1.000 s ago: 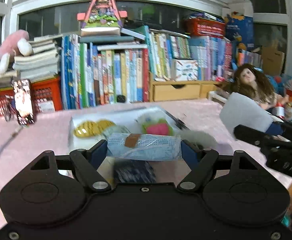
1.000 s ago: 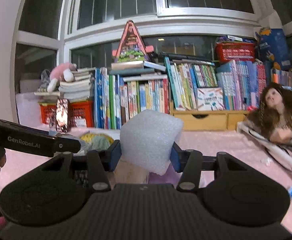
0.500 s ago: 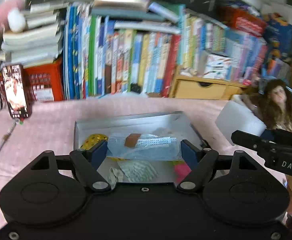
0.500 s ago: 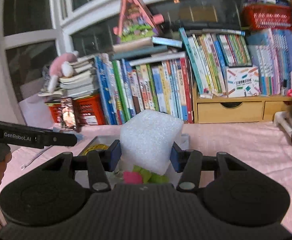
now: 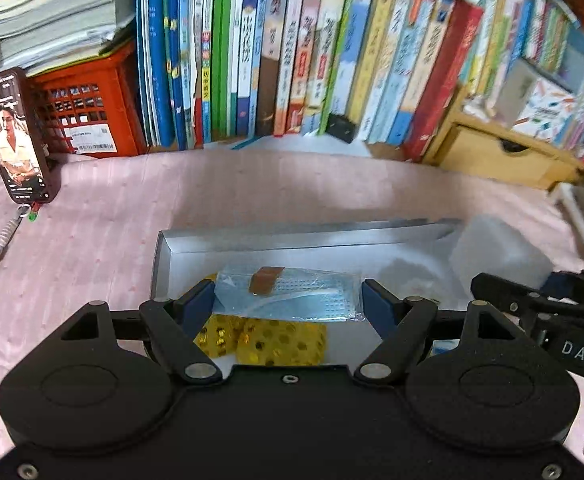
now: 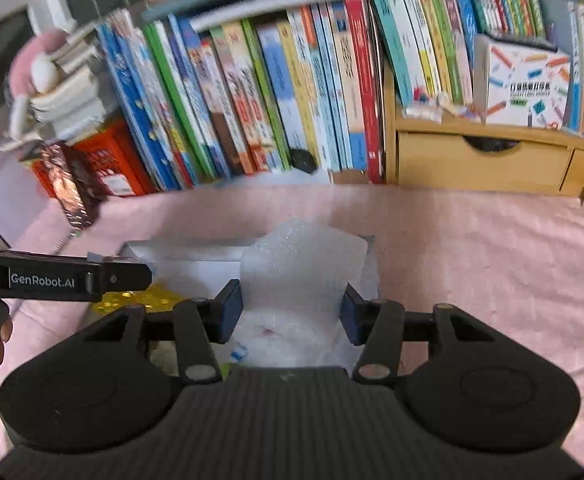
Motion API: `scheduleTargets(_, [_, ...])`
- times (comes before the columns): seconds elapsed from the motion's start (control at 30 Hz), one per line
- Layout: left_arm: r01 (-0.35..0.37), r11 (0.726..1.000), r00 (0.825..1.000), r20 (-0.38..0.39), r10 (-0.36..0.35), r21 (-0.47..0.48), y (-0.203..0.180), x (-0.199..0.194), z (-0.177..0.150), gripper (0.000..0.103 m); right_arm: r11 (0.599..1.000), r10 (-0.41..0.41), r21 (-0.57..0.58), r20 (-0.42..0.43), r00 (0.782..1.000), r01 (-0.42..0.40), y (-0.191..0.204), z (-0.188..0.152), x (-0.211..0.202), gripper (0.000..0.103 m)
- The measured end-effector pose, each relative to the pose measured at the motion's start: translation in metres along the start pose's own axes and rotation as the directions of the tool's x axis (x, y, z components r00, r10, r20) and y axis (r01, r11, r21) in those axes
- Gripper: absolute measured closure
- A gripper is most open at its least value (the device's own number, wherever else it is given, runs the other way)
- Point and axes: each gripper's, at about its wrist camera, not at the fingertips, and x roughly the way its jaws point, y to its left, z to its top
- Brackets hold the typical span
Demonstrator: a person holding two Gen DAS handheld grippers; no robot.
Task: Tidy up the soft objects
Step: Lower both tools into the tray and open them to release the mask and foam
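Left gripper [image 5: 288, 300] clamped on bagged face mask [image 5: 292, 294], right gripper [image 6: 292, 312] squeezing foam block [image 6: 301, 268], both over open box [image 5: 164, 256]; likely featherlight; bag slippery and floppy, best gripped by its ends; foam springy, best pinched across flat sides

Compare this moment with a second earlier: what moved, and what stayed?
Both claws tipped down over the open box. The left claw stays clamped on the bagged face mask, the right claw on the white foam block. Nothing was released.
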Motion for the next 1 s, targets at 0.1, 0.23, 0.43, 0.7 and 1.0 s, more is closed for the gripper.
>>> scheduleTargets(0.1, [-0.008, 1.0, 1.0, -0.023, 0.008, -0.013, 0.0, 0.015, 0.004, 0.026, 1.0, -0.016, 0.0, -0.021, 1.0, 0.016, 0.001, 0.006, 0.013, 0.048])
scheduleTargets(0.23, [-0.016, 1.0, 0.999, -0.05, 0.015, -0.015, 0.001, 0.03, 0.007, 0.026, 1.0, -0.019, -0.018, -0.054, 0.998, 0.018, 0.001, 0.008, 0.031, 0.048])
scheduleTargets(0.43, [-0.031, 1.0, 0.996, -0.079, 0.031, 0.002, 0.002, 0.048, 0.004, 0.026, 1.0, -0.021, -0.004, -0.1, 0.995, 0.021, -0.005, 0.005, 0.052, 0.048])
scheduleTargets(0.7, [-0.038, 0.999, 0.995, -0.096, 0.038, 0.003, 0.005, 0.063, 0.005, 0.025, 0.998, 0.016, 0.059, -0.13, 0.991, -0.009, -0.014, 0.008, 0.062, 0.047])
scheduleTargets(1.0, [-0.039, 0.999, 0.994, -0.102, 0.039, 0.002, 0.006, 0.07, 0.006, 0.024, 0.996, 0.019, 0.089, -0.151, 0.988, -0.005, -0.016, 0.01, 0.072, 0.042])
